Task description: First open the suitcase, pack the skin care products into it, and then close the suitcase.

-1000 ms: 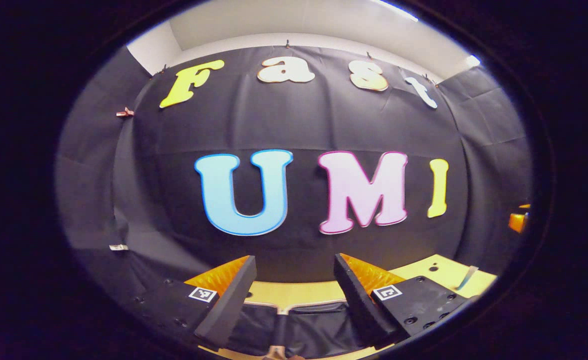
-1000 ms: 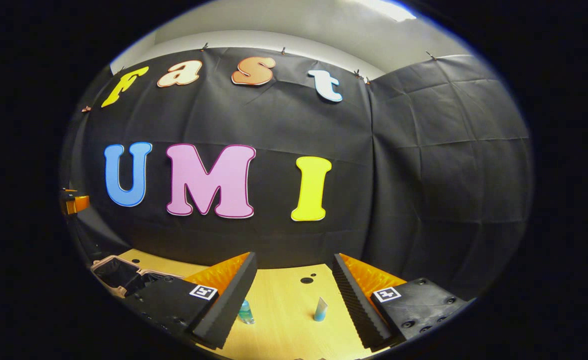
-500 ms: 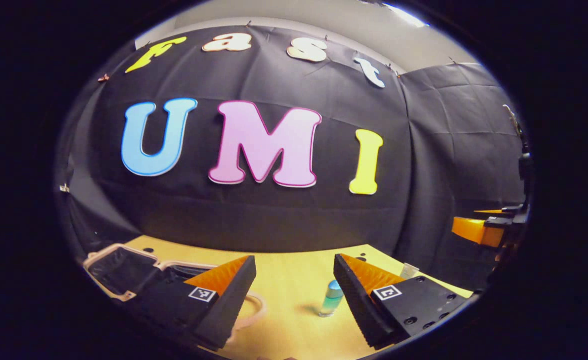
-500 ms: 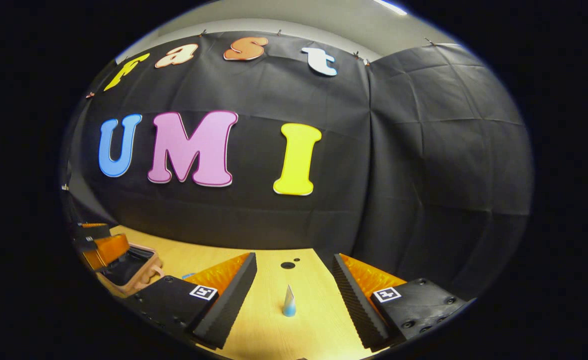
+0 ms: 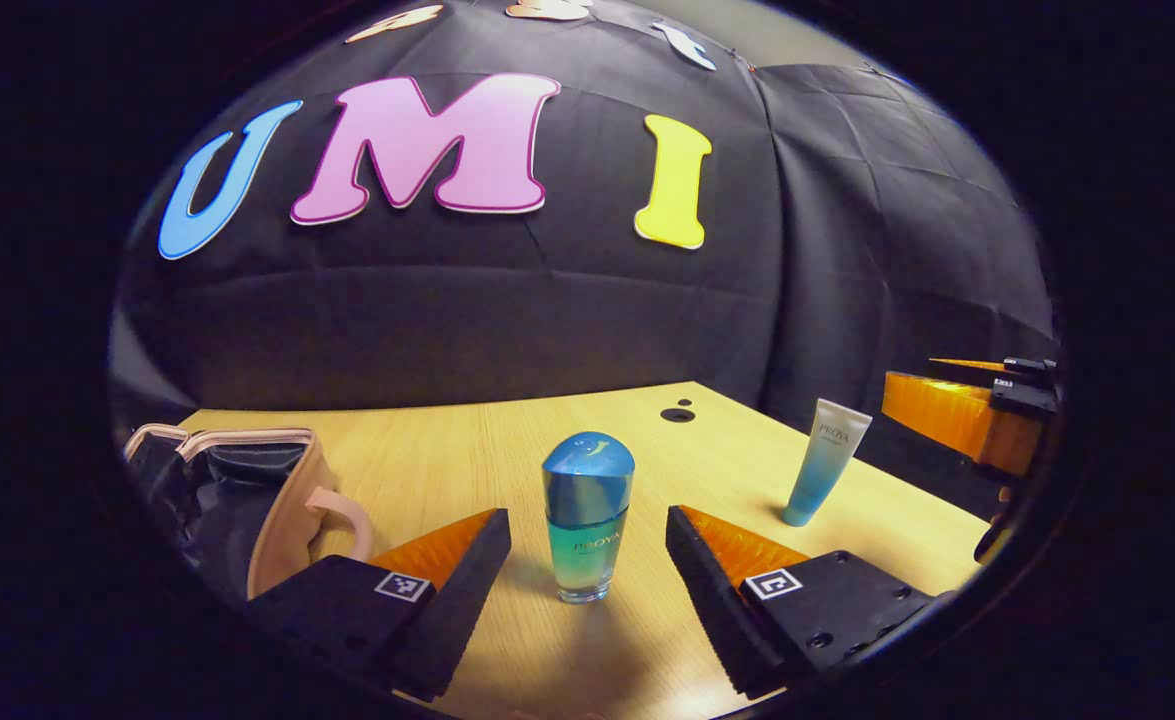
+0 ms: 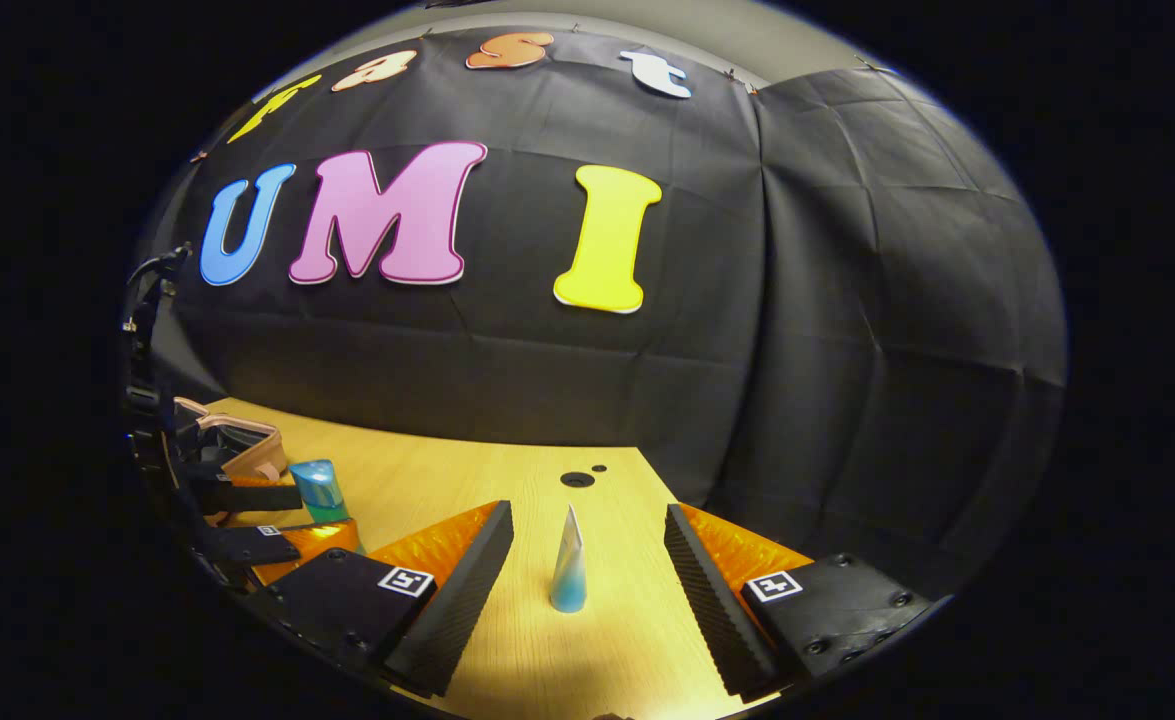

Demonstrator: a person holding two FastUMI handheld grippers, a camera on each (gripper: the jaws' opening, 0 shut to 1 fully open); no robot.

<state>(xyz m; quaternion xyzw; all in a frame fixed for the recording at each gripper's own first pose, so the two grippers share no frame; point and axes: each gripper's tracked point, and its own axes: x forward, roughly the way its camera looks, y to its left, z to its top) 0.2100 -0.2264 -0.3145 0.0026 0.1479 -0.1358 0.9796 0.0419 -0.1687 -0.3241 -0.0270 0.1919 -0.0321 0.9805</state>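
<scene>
A glass bottle point(image 5: 588, 480) with a blue cap stands upright on the wooden table point(image 5: 467, 450), in the gap of my open left gripper point(image 5: 587, 518); neither finger touches it. The open pink suitcase point(image 5: 282, 500) with its dark lining lies to its left. A pale blue tube point(image 5: 827, 460) stands on its cap farther right. In the right gripper view the tube point(image 6: 569, 560) stands edge-on just ahead of my open right gripper point(image 6: 587, 512), apart from both fingers. The bottle point(image 6: 319, 488) and the left gripper point(image 6: 297, 515) appear at the left there.
The black cloth wall closes off the back and right side of the table. Two small holes point(image 6: 577, 479) sit in the tabletop near the wall. The right gripper point(image 5: 912, 378) hangs at the right edge of the left gripper view. The suitcase point(image 6: 242, 440) sits far left.
Both grippers have tilted down and come closer to the table. The left one swung right from the suitcase to the bottle; the right one closed in on the tube.
</scene>
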